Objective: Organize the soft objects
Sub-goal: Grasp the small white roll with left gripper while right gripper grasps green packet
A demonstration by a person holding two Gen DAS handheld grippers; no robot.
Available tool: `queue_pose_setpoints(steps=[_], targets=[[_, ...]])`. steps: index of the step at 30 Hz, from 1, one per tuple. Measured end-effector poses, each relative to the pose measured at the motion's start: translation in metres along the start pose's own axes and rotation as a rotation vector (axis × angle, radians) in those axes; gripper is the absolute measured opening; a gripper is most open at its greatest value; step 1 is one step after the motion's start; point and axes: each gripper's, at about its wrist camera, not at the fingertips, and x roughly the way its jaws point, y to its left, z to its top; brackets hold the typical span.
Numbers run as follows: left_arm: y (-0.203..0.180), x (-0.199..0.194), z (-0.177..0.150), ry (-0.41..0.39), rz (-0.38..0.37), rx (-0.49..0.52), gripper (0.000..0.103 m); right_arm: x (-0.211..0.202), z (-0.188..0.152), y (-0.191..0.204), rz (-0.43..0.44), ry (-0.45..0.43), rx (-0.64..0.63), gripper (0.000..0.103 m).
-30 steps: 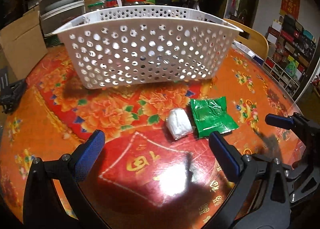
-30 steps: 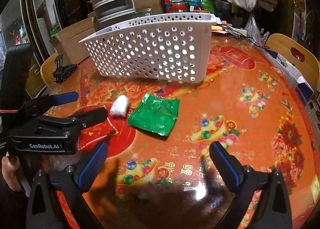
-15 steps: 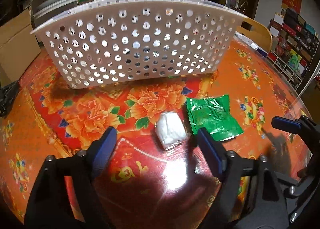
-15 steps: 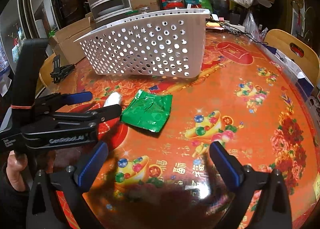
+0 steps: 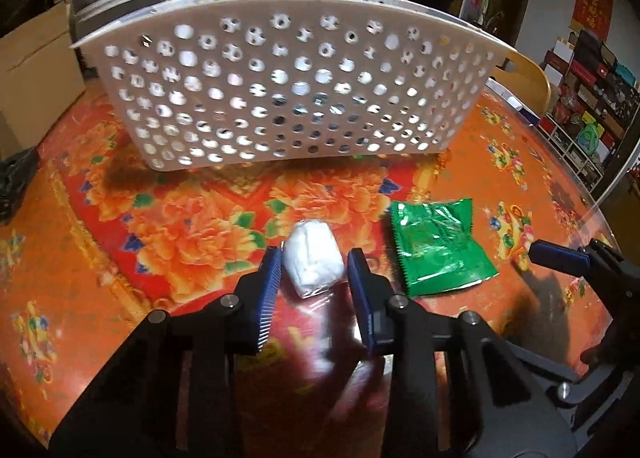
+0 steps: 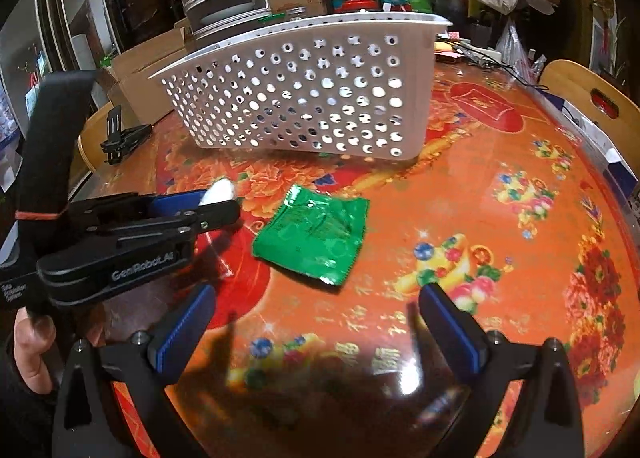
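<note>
Around the white packet, left tool now nearly shut; right tool still wide apart.

"GenRobot.AI" is showing in pale letters along the black body of the left hand-held gripper, seen from the right wrist view. Gold Chinese characters are running across the red-orange tabletop cover, too blurred to read.

Left gripper sits low and level, blue pads drawn in narrow but not fully together. Right gripper hangs alongside, its fingers spread wide. A hand wraps the left gripper's handle.
</note>
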Motion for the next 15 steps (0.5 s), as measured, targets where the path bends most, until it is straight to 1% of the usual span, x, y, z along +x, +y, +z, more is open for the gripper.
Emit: queue_pose_setpoints(steps=[5,7,10,12,14,15], targets=[[0.024,-0.014,-0.009,-0.019,0.011,-0.030,0.032,0.015,0.009,0.007,0.004,0.023,-0.009,0.100],[0.035,-0.018,-0.012,-0.028,0.007,-0.046,0.032,0.021,0.013,0.009,0.003,0.036,-0.008,0.095],[0.047,-0.022,-0.016,-0.036,-0.006,-0.087,0.032,0.029,0.020,0.011,-0.049,0.045,-0.010,0.090],[0.053,-0.021,-0.016,-0.027,-0.022,-0.108,0.032,0.034,0.024,0.013,-0.073,0.050,-0.016,0.089],[0.054,-0.018,-0.016,-0.016,-0.041,-0.111,0.032,0.038,0.026,0.016,-0.096,0.058,-0.031,0.088],[0.053,-0.018,-0.017,-0.017,-0.043,-0.107,0.032,0.040,0.027,0.018,-0.110,0.063,-0.042,0.086]])
